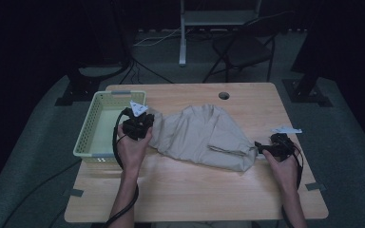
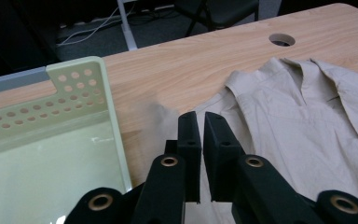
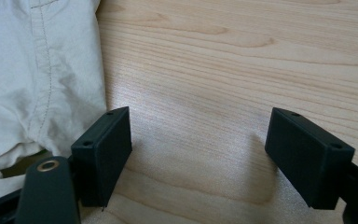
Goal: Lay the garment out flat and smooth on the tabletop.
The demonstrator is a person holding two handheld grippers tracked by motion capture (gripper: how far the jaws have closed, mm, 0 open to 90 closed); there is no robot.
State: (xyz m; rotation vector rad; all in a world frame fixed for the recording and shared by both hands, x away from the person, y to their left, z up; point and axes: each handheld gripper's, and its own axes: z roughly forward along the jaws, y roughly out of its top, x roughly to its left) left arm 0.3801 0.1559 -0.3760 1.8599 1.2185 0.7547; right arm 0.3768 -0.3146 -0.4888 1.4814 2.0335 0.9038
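A beige shirt [image 1: 204,137] lies crumpled across the middle of the wooden table [image 1: 195,190]. My left gripper [image 1: 145,121] is at the shirt's left edge, beside the basket. In the left gripper view its jaws stand almost together [image 2: 202,135] with only a thin slit between them, and the shirt [image 2: 298,121] spreads out under and beyond them, collar toward the far side. My right gripper [image 1: 260,148] sits at the shirt's right end. In the right gripper view it is open wide [image 3: 196,149] over bare wood, its left jaw touching the shirt's seam edge [image 3: 42,93].
A pale green perforated basket [image 1: 86,135] stands at the table's left, empty [image 2: 37,112]. A small white item [image 1: 286,129] lies near the right edge. A cable hole [image 1: 224,95] is at the back. A chair [image 1: 244,50] stands beyond the table.
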